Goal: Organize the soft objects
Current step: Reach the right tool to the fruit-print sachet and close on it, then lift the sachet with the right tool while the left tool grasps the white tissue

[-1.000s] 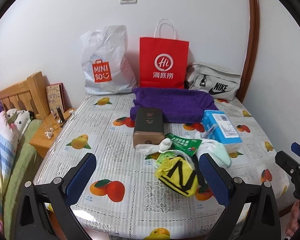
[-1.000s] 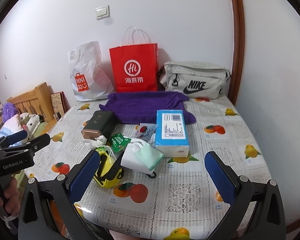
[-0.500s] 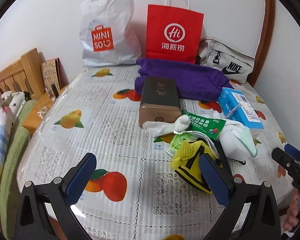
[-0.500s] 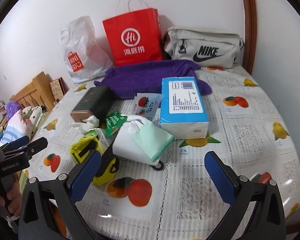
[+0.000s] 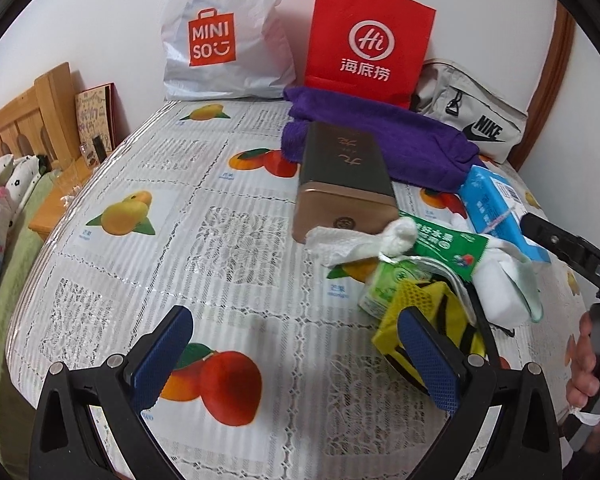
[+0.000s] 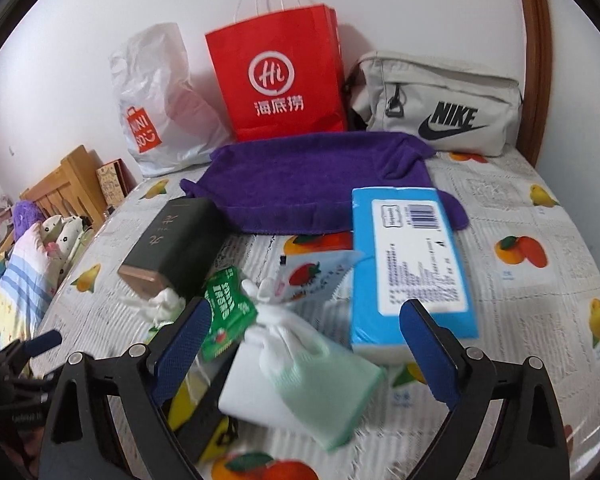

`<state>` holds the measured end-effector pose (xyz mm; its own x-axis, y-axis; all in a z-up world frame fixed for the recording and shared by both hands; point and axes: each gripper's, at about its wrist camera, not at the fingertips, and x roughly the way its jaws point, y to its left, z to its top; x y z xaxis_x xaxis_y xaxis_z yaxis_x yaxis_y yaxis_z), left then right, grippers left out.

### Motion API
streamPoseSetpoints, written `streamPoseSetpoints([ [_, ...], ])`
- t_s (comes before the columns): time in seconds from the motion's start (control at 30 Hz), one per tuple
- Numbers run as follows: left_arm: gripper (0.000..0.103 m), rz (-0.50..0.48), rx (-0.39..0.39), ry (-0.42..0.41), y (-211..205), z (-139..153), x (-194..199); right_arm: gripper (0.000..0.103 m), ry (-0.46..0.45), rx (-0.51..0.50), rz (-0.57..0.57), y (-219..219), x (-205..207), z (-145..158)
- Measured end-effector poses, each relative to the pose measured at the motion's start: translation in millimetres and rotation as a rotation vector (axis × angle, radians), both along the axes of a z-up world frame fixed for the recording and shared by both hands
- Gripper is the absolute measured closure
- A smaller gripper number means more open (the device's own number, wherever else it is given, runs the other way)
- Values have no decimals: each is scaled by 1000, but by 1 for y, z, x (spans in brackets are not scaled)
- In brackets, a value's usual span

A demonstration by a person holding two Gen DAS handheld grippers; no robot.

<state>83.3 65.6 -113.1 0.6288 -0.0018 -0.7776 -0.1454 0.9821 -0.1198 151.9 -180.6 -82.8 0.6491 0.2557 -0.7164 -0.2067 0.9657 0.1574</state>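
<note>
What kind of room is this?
Probably a bedroom at home: a wooden headboard with patterned bedding beside a fruit-print tablecloth, and a red paper shopping bag against the wall.

You see both views in even, soft indoor light, bright enough to read every label. Shadows stay faint and short under the objects on the plastic table cover (image 5: 228,216), which gives back a mild sheen on its near left side. The fisheye lens bends the far wall and the wooden door frame (image 6: 534,60) into curves, and black vignette fills the corners. The left wrist view is sharp; the right wrist view shows motion blur, strongest on the near green-and-white cloth (image 6: 320,384).
</note>
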Motion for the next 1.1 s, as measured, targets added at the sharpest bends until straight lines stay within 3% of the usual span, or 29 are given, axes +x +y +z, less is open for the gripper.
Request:
streamPoseSetpoints([
  [0.23, 0, -2, -30, 13, 9, -6, 12, 24, 56, -32, -48, 19, 27, -15],
  [0.33, 0, -3, -44, 21, 13, -10, 16, 46, 84, -60, -66, 25, 36, -22],
  [0.47, 0, 2, -59, 30, 18, -14, 17, 96, 138, -43, -55, 27, 45, -34],
  [0.7, 0, 13, -70, 28, 23, -16, 17, 99, 80, 4, -39, 22, 37, -29],
  [1.1, 0, -54, -69, -23, -2, -2, 28, 99, -46, 81, -25, -6, -2, 12],
])
